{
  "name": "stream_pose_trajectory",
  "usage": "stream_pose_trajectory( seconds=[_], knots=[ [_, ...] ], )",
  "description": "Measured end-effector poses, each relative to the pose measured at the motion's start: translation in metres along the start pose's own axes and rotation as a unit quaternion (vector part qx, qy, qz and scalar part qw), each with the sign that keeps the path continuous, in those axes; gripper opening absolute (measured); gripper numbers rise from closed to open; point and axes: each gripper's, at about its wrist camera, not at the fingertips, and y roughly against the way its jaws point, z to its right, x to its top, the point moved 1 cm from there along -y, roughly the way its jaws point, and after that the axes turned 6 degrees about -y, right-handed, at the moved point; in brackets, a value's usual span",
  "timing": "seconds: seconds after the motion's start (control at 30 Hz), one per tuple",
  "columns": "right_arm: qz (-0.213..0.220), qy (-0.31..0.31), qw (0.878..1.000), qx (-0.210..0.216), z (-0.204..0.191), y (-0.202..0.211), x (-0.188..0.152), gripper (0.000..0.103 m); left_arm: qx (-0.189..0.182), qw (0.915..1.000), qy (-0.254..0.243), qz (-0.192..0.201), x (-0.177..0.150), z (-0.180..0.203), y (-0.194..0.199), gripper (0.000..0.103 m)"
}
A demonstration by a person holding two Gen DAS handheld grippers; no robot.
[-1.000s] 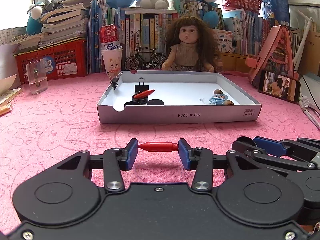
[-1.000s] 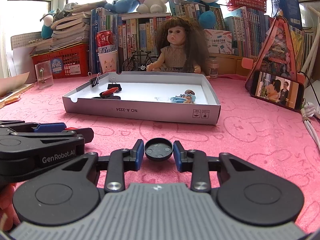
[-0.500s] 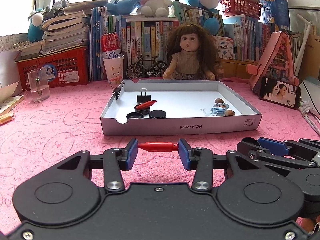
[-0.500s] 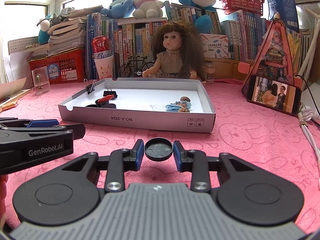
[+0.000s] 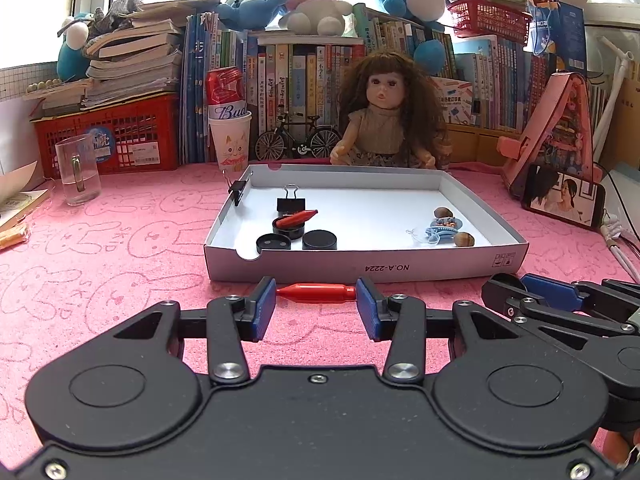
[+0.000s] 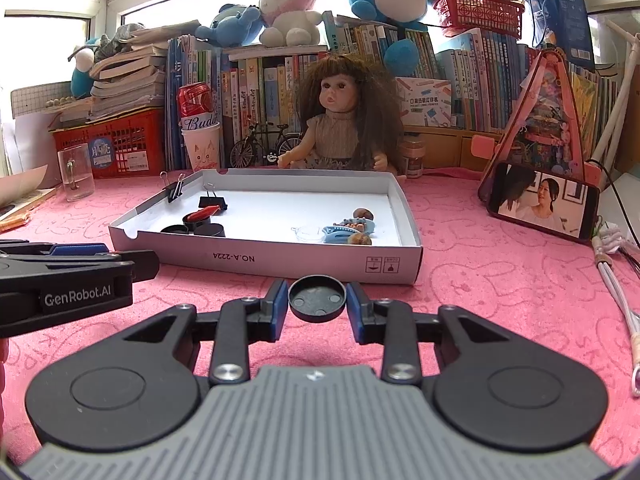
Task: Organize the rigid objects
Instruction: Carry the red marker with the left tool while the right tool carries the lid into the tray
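My left gripper (image 5: 316, 294) is shut on a red bullet-shaped piece (image 5: 316, 293), held crosswise between its blue pads just before the white cardboard tray (image 5: 360, 268). My right gripper (image 6: 317, 299) is shut on a round black cap (image 6: 317, 298), hollow side up, in front of the same tray (image 6: 280, 258). Inside the tray lie black caps (image 5: 319, 239), another red piece (image 5: 296, 218) on one of them, a binder clip (image 5: 291, 202), nuts (image 5: 464, 239) and a blue trinket (image 5: 445, 226). The left gripper's body (image 6: 68, 280) shows at the right wrist view's left edge.
A doll (image 5: 386, 120) sits behind the tray before a wall of books. A glass mug (image 5: 78, 174) and red basket (image 5: 108, 136) stand at left, a phone (image 5: 564, 198) on a pink stand at right. White cables (image 6: 616, 280) run along the right edge of the pink cloth.
Both grippers have risen a little and tipped back, so the tray sits lower and farther off in each view. Both grips are unchanged.
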Motion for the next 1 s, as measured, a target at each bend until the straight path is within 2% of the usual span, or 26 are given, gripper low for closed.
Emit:
stream_pose_trajectory(
  seconds=[1.0],
  knots=[
    [0.019, -0.017, 1.0, -0.012, 0.01, -0.028, 0.04, 0.038, 0.022, 0.9994, 0.027, 0.005, 0.038, -0.023, -0.035, 0.042]
  ],
)
